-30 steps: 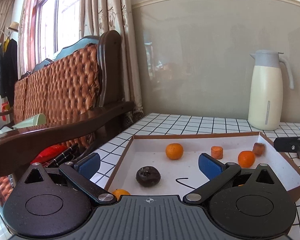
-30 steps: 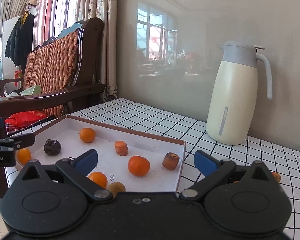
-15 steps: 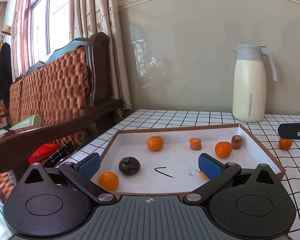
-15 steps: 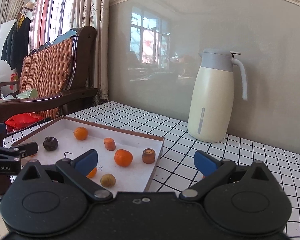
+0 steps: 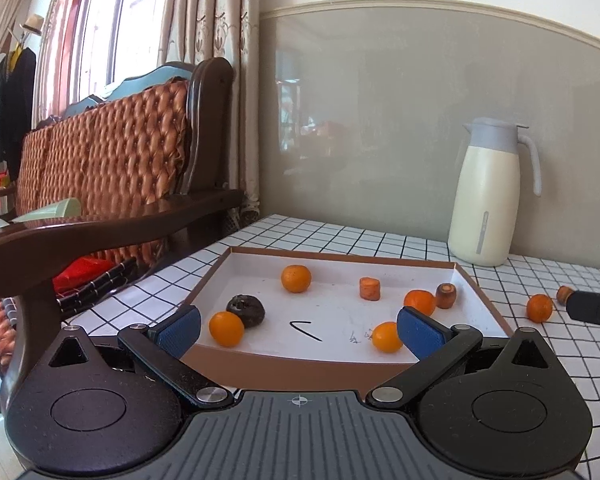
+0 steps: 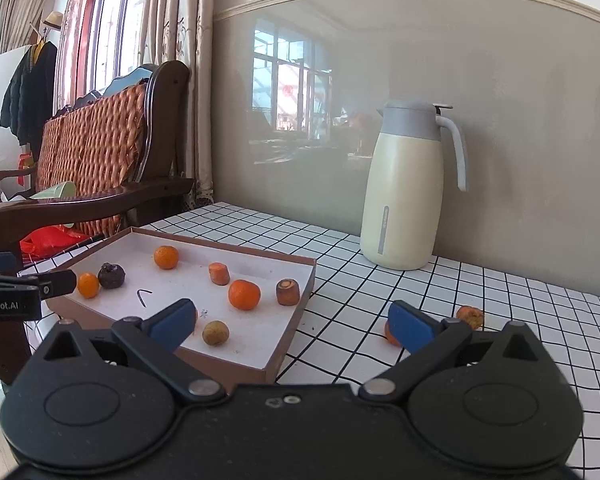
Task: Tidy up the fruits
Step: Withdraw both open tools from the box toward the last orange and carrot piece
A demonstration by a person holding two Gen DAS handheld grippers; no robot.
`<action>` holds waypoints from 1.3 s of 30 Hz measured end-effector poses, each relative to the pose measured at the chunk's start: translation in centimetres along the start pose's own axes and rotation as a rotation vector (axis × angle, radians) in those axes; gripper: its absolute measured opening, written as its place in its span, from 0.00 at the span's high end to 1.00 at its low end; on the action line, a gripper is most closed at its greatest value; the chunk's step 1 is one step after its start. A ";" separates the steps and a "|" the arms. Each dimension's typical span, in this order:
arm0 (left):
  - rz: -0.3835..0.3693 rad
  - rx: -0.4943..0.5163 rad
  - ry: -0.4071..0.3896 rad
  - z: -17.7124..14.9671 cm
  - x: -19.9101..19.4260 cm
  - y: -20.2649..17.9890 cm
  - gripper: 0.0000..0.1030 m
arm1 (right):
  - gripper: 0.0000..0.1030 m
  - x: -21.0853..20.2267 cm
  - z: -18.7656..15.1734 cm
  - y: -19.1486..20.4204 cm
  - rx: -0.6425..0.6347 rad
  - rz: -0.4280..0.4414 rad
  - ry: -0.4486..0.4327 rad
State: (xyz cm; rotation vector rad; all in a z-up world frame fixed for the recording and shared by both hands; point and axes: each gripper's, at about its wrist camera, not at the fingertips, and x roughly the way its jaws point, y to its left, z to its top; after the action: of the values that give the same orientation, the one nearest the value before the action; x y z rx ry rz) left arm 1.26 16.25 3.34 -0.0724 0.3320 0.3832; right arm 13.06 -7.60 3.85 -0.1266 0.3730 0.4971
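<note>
Both grippers have drawn back from the shallow tray (image 6: 296,322) over the past second, the left gripper (image 5: 298,326) and right gripper (image 6: 292,322) each with fingers spread wide and empty. Several oranges and other pieces lie in the tray, while one orange (image 5: 539,308) and a brown piece (image 6: 470,317) sit on the checked table (image 6: 500,292) to its right. Those strays likely come next.

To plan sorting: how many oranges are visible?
5. Four oranges in the tray: back, front left, right, front right. One on the table beside it. Others may be hidden.
</note>
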 end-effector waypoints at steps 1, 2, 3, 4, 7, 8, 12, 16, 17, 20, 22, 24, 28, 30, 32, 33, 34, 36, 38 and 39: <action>-0.007 -0.006 -0.013 0.0 -0.3 -0.1 0.00 | 0.06 -0.3 -0.1 0.0 -0.006 -0.006 -0.002; -0.016 -0.005 -0.031 0.0 -0.7 -0.2 0.00 | 0.06 -0.6 -0.1 0.0 -0.007 -0.008 -0.001; -0.020 -0.003 -0.049 0.0 -1.0 -0.4 0.00 | 0.06 -0.9 -0.2 -0.1 -0.002 -0.002 0.005; -0.024 0.004 -0.062 -0.1 -1.3 -0.6 0.00 | 0.06 -1.2 -0.3 -0.2 0.002 0.003 0.009; -0.034 0.041 -0.062 -0.3 -1.5 -1.6 0.00 | 0.06 -2.1 -0.8 -1.0 0.016 -0.007 0.014; -0.042 0.053 -0.059 -0.3 -1.6 -2.0 0.00 | 0.06 -2.3 -0.9 -1.3 0.026 -0.006 0.017; -0.058 0.085 -0.082 -0.4 -2.0 -3.6 0.00 | 0.06 -3.3 -1.4 -2.9 0.062 -0.036 0.022; -0.097 0.066 -0.080 -0.4 -2.3 -4.9 0.00 | 0.06 -4.0 -1.8 -4.2 0.077 -0.073 0.035; -0.110 0.062 -0.077 -0.4 -2.3 -5.3 0.00 | 0.06 -4.3 -1.9 -4.7 0.084 -0.082 0.034; -0.150 0.083 -0.068 -0.9 -2.3 -7.2 0.00 | 0.08 -5.1 -2.2 -5.9 0.095 -0.110 0.028; -0.163 0.101 -0.082 -1.2 -2.5 -8.5 0.00 | 0.08 -5.6 -2.6 -6.7 0.092 -0.128 0.030; -0.191 0.104 -0.090 -1.3 -2.6 -9.6 0.00 | 0.10 -6.0 -3.0 -7.4 0.088 -0.142 0.035; -0.234 0.134 -0.086 -1.6 -2.6 -12.4 0.00 | 0.11 -6.6 -3.5 -8.6 0.077 -0.175 0.030; -0.257 0.153 -0.093 -1.6 -2.6 -13.9 0.00 | 0.12 -6.9 -3.8 -9.5 0.081 -0.190 0.030; -0.277 0.170 -0.096 -1.5 -2.3 -15.3 0.00 | 0.13 -6.9 -4.0 -10.3 0.077 -0.210 0.036; -0.286 0.175 -0.096 -1.5 -2.1 -16.0 0.00 | 0.13 -7.0 -4.0 -10.8 0.079 -0.218 0.035; -0.297 0.176 -0.097 -1.4 -1.9 -16.7 0.00 | 0.14 -7.0 -4.0 -11.3 0.086 -0.223 0.032; -0.313 0.182 -0.089 -1.3 -1.3 -18.1 0.00 | 0.19 -6.8 -3.8 -12.2 0.098 -0.237 0.029; -0.321 0.187 -0.086 -1.2 -0.6 -19.3 0.00 | 0.25 -6.4 -3.6 -13.1 0.112 -0.255 0.030; -0.319 0.193 -0.080 -1.3 -0.2 -19.9 0.00 | 0.26 -6.1 -3.5 -13.4 0.121 -0.263 0.029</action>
State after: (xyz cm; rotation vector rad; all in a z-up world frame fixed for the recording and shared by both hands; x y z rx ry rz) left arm 8.18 -2.37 2.38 0.0783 0.2714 0.0366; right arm 13.52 -22.73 3.30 -0.0642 0.4069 0.2122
